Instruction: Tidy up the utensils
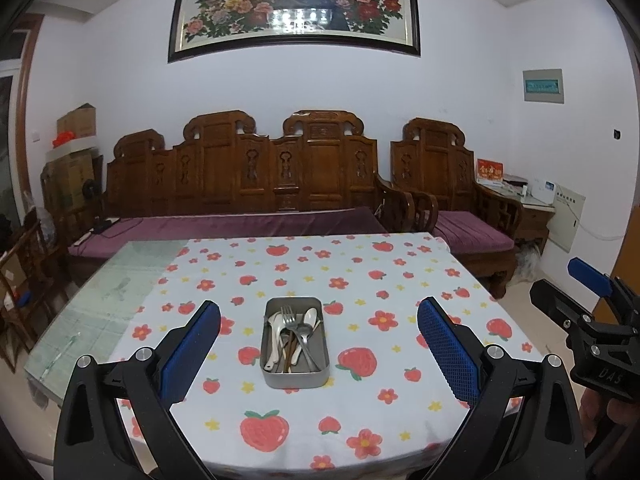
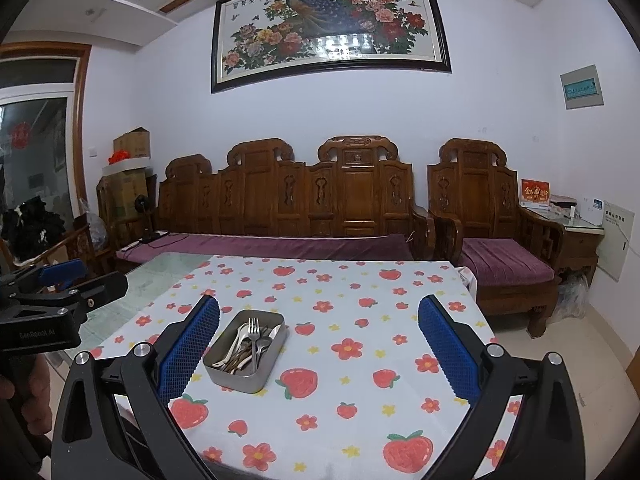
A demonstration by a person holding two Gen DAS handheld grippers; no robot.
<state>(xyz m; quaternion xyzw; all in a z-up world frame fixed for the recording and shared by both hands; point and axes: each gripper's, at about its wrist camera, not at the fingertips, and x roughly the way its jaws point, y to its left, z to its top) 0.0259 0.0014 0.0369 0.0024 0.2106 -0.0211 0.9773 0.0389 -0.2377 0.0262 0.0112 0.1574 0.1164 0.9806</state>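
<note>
A grey metal tin (image 1: 295, 378) (image 2: 236, 378) sits on the strawberry-print tablecloth (image 1: 360, 280) (image 2: 360, 300). It holds a metal fork (image 1: 289, 316) (image 2: 253, 326), metal spoons (image 1: 309, 320), white spoons (image 1: 275, 336) and brown chopsticks, all jumbled together. My left gripper (image 1: 319, 332) hangs open above the near side of the table, with the tin framed between its blue pads. My right gripper (image 2: 319, 336) is open too, with the tin just inside its left pad (image 2: 192, 344). Both hold nothing.
The other gripper shows at the edge of each view (image 1: 592, 320) (image 2: 52, 304), held by a hand. Bare glass tabletop (image 1: 100, 292) lies left of the cloth. A carved wooden sofa (image 1: 248, 184) and armchair (image 1: 452, 188) stand behind the table.
</note>
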